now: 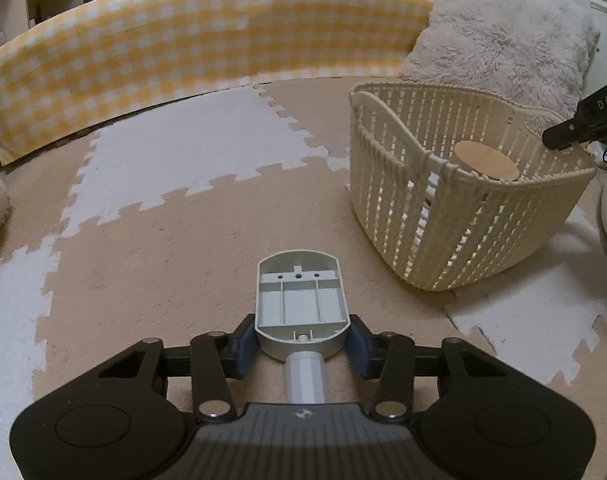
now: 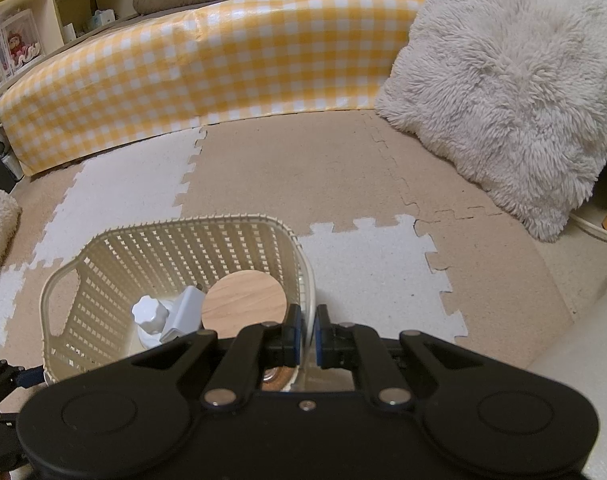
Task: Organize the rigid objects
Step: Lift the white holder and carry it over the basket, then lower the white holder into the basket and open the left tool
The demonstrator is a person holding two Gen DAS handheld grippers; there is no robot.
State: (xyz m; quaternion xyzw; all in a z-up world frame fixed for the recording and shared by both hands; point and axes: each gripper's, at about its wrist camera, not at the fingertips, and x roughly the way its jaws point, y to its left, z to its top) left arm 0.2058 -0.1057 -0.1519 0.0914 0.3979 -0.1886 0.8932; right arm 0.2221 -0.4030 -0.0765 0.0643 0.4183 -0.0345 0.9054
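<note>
My left fingers clamp the grey plastic holder across its rounded base; stiff, light, slick. Right fingers pinch the basket rim.

Right gripper apparently pinches the basket rim beside a wooden disc.

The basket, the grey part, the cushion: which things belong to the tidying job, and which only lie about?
Job: grey plastic part in left gripper; basket, rim gripped by right gripper; wooden disc; white knob.
Lying about: fluffy cushion; checked panel; foam mats.
</note>
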